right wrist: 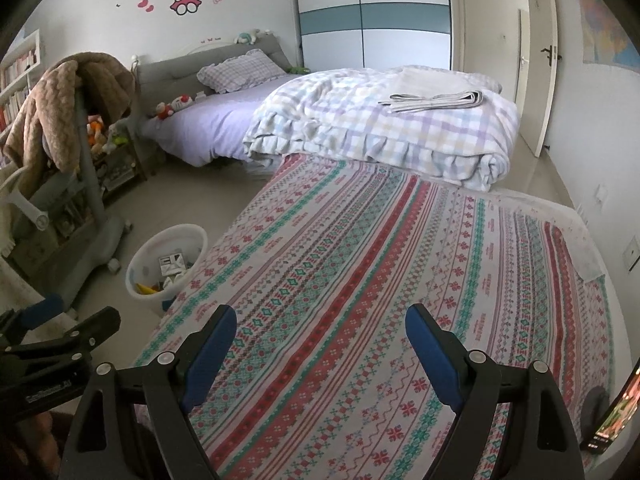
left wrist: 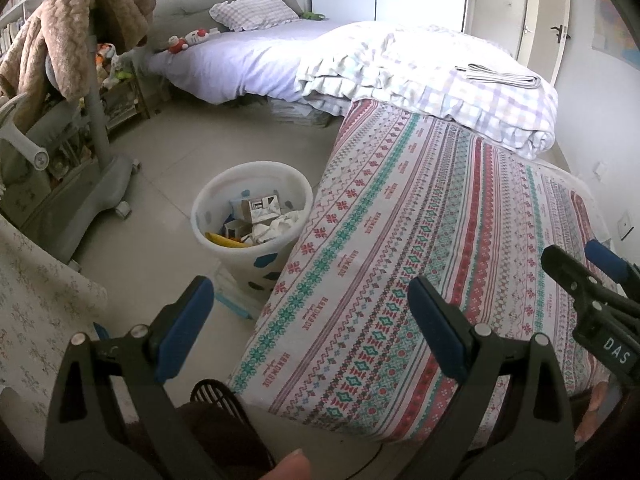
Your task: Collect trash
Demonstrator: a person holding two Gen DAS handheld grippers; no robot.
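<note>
Left tongs (left wrist: 312, 316) & right tongs (right wrist: 320, 352) both spread wide, nothing held, over patterned cloth (right wrist: 360, 260). Trash in white bin (left wrist: 212, 196) on floor beside it: card boxes, crumpled paper. Prob light, crushable; pinch edges.

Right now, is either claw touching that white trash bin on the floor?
Apart. In the left wrist view the left claw hangs open in the air, well short of the white bin. In the right wrist view the right claw hovers over the patterned bedspread.
</note>
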